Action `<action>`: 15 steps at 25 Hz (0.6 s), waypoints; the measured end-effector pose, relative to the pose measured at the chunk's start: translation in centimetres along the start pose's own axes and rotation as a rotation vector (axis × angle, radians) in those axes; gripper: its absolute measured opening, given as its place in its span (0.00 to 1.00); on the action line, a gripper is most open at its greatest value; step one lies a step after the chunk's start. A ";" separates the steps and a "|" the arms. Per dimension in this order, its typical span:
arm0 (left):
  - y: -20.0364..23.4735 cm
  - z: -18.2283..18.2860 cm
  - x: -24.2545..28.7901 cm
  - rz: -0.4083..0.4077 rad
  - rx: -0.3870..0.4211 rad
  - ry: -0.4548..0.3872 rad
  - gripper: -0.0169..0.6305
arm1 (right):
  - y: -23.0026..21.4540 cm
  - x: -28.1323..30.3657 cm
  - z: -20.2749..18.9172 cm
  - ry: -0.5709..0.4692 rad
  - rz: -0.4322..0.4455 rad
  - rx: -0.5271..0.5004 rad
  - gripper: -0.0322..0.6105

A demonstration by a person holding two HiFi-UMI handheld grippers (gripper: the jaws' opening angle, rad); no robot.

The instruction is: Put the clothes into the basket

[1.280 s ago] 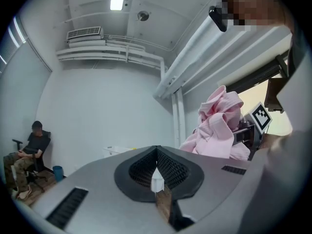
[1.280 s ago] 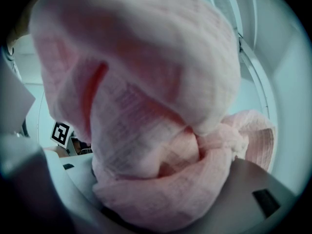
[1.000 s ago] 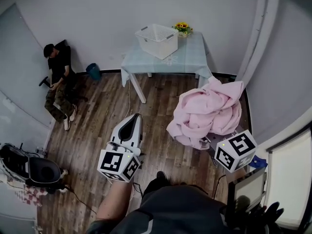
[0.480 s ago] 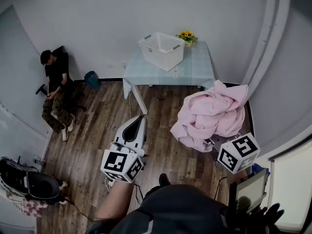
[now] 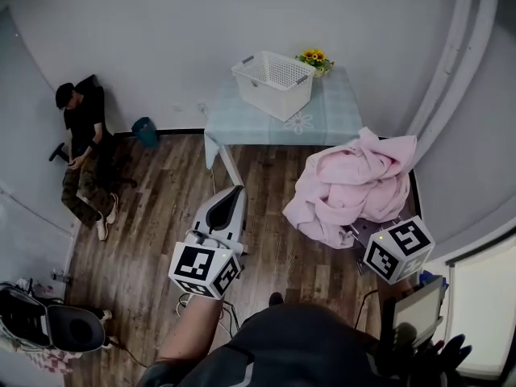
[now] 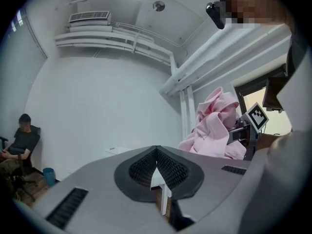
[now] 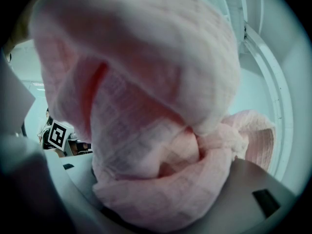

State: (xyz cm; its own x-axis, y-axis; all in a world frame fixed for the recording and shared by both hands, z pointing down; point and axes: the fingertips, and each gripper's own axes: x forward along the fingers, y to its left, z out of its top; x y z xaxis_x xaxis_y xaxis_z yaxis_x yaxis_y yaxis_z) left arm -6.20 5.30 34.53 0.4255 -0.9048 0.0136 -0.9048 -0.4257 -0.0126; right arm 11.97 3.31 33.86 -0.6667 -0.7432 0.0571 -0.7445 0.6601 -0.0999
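Observation:
A white mesh basket [image 5: 272,83] stands on a table with a pale blue cloth [image 5: 326,118] by the far wall. My right gripper [image 5: 359,234] is shut on a big bundle of pink clothes [image 5: 355,185], held up over the wooden floor just right of the table's near corner. In the right gripper view the pink clothes [image 7: 146,130] fill nearly everything and hide the jaws. My left gripper [image 5: 229,196] is shut and holds nothing, pointing at the table from the floor's middle. In the left gripper view its fingers [image 6: 146,165] meet, with the pink clothes [image 6: 214,126] at the right.
A person [image 5: 81,135] sits on the floor against the left wall, beside a teal bin [image 5: 145,129]. Sunflowers [image 5: 316,57] stand behind the basket. A dark seat-like object [image 5: 48,325] is at the lower left. Cables [image 5: 230,313] lie near my feet. A wall and window close the right side.
Both grippers and the pink bundle have come a little nearer the table and basket. The grip on the clothes is unchanged and the left gripper stays shut.

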 end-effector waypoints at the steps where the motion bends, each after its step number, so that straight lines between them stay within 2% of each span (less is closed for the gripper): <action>1: 0.6 -0.5 0.7 -0.003 0.004 0.002 0.04 | -0.4 0.8 -0.4 0.000 -0.001 0.001 0.55; 6: 3.8 -1.9 3.4 -0.009 0.008 0.015 0.04 | -1.3 4.7 -1.4 -0.004 -0.004 0.009 0.55; 15: 6.8 2.6 -2.6 -0.066 -0.064 -0.031 0.04 | 6.7 4.8 3.4 0.028 -0.032 -0.012 0.55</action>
State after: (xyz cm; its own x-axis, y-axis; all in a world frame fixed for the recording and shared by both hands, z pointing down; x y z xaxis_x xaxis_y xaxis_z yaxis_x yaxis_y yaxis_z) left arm -13.45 4.71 31.77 0.4838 -0.8750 -0.0184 -0.8736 -0.4840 0.0511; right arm 3.93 3.81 30.12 -0.6432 -0.7606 0.0877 -0.7656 0.6375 -0.0861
